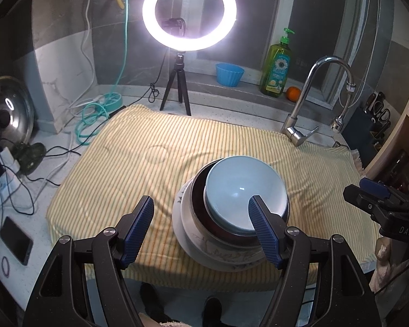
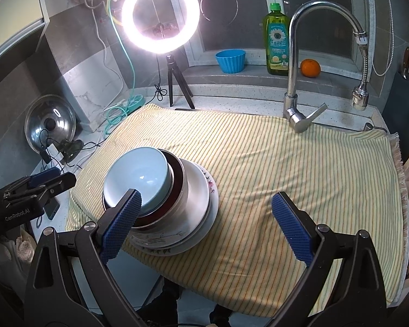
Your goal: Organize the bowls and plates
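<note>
Grippers, two, both with jaws apart and nothing between them. Left gripper [image 1: 201,212]: blue pads wide, right pad in front of the bowl's near rim. Right gripper [image 2: 205,212]: blue pads wide, left pad in front of the stack's near side. Light blue bowl [image 1: 244,186]: topmost, nested in a dark red bowl [image 1: 201,207], on white flowered plates [image 1: 218,253]. Stack stands on striped cloth [image 1: 122,163] near its front edge. Beyond: tap [image 2: 295,81], ring light [image 2: 161,16], green soap bottle [image 2: 276,38], orange [image 2: 310,68], small blue tub [image 2: 230,61].

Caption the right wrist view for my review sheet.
Open right tool over a striped cloth, beside a finished stack: blue bowl on top.
</note>
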Action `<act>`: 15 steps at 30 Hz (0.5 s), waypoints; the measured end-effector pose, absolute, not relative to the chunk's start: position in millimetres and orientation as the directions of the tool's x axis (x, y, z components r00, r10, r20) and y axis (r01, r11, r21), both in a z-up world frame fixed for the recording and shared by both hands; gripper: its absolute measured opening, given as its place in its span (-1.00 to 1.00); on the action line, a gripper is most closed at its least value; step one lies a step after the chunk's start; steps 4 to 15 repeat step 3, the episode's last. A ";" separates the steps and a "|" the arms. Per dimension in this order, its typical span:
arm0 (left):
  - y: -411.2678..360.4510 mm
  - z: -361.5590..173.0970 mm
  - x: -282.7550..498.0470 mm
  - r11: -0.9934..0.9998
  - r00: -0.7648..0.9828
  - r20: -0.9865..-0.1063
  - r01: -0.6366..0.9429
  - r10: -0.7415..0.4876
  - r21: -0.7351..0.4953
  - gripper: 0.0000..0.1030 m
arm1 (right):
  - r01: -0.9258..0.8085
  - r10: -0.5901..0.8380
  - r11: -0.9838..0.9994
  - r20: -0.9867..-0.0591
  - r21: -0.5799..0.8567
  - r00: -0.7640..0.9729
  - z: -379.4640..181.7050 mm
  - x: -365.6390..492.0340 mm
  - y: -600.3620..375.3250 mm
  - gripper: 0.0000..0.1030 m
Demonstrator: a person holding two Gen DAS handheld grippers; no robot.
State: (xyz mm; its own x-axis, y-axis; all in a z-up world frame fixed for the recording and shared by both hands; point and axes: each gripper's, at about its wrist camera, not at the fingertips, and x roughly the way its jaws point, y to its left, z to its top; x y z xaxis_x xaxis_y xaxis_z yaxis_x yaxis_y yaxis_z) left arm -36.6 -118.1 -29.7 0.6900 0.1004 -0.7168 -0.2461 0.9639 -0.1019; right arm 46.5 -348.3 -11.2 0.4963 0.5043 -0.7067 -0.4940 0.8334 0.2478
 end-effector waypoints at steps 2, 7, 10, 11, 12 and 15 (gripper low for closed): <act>-116.9 -30.6 -34.6 0.963 0.689 -0.718 -0.248 0.101 -0.103 0.39 | -0.494 0.504 0.833 -0.708 0.248 0.495 -11.9 48.3 -348.0 0.91; -116.3 -31.1 -33.7 0.963 0.687 -0.719 -0.248 0.099 -0.103 0.39 | -0.493 0.502 0.834 -0.709 0.246 0.495 -12.7 49.6 -348.3 0.91; -116.3 -31.1 -33.7 0.963 0.687 -0.719 -0.248 0.099 -0.103 0.39 | -0.493 0.502 0.834 -0.709 0.246 0.495 -12.7 49.6 -348.3 0.91; -116.3 -31.1 -33.7 0.963 0.687 -0.719 -0.248 0.099 -0.103 0.39 | -0.493 0.502 0.834 -0.709 0.246 0.495 -12.7 49.6 -348.3 0.91; -116.3 -31.1 -33.7 0.963 0.687 -0.719 -0.248 0.099 -0.103 0.39 | -0.493 0.502 0.834 -0.709 0.246 0.495 -12.7 49.6 -348.3 0.91; -116.3 -31.1 -33.7 0.963 0.687 -0.719 -0.248 0.099 -0.103 0.39 | -0.493 0.502 0.834 -0.709 0.246 0.495 -12.7 49.6 -348.3 0.91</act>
